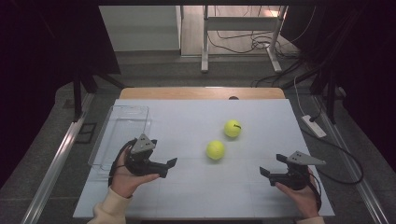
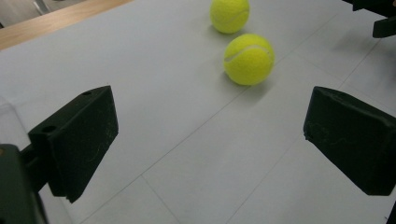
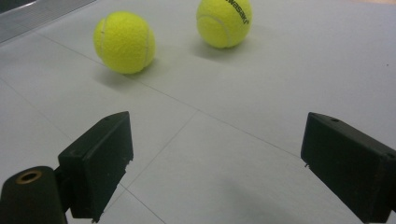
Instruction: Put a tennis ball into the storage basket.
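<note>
Two yellow tennis balls lie on the white table (image 1: 196,186). One ball (image 1: 215,150) (image 2: 249,58) (image 3: 124,42) sits near the middle. The other ball (image 1: 232,128) (image 2: 229,15) (image 3: 224,21), with black print, lies a little beyond it to the right. My left gripper (image 1: 169,167) (image 2: 210,126) is open and empty, held low left of the balls and pointing toward them. My right gripper (image 1: 272,164) (image 3: 215,149) is open and empty too, at the front right, pointing left toward the balls. It also appears far off (image 2: 378,18) in the left gripper view.
A clear plastic tray (image 1: 115,108) stands empty along the table's left edge, just behind my left hand. A wooden strip (image 1: 201,93) runs along the table's far edge. Cables and a metal frame (image 1: 243,28) lie on the floor beyond the table.
</note>
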Action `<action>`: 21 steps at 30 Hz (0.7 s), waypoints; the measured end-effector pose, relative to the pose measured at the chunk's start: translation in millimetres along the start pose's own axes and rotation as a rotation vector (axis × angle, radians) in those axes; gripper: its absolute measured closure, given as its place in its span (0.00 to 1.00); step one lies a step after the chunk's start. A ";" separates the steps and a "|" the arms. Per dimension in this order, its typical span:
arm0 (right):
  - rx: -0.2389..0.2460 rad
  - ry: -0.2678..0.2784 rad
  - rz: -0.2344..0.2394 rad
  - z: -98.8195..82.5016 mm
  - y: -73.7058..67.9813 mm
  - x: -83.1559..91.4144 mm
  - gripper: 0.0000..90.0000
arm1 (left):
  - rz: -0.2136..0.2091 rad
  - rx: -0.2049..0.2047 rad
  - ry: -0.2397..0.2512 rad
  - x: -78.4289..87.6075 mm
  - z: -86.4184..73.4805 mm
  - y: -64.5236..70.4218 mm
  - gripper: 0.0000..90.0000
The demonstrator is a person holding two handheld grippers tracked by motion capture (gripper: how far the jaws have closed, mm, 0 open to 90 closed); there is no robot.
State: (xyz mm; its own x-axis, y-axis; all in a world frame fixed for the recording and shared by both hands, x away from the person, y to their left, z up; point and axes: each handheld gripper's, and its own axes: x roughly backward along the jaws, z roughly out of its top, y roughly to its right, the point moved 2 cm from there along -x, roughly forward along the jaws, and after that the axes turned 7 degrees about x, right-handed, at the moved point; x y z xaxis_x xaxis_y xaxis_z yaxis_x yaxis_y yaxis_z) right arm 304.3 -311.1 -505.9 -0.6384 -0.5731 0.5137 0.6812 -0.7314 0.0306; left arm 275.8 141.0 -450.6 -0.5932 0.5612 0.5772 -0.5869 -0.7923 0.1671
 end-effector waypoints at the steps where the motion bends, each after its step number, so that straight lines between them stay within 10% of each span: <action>1: 0.000 0.000 0.000 0.0 0.0 0.0 0.10 | -0.004 -0.002 -0.001 -1.4 1.5 1.4 0.04; 21: 0.008 0.005 -0.002 0.8 -2.9 -1.2 0.10 | -0.048 -0.035 -0.060 -29.0 19.4 14.1 0.05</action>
State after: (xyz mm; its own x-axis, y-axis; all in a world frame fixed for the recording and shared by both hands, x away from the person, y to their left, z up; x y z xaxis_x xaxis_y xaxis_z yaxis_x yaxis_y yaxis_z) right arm 303.4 -308.0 -506.0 -0.6417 -0.5732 0.5096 0.6824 -0.7299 0.0384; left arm 295.4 108.9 -449.4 -0.5303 0.5818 0.6166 -0.6331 -0.7556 0.1684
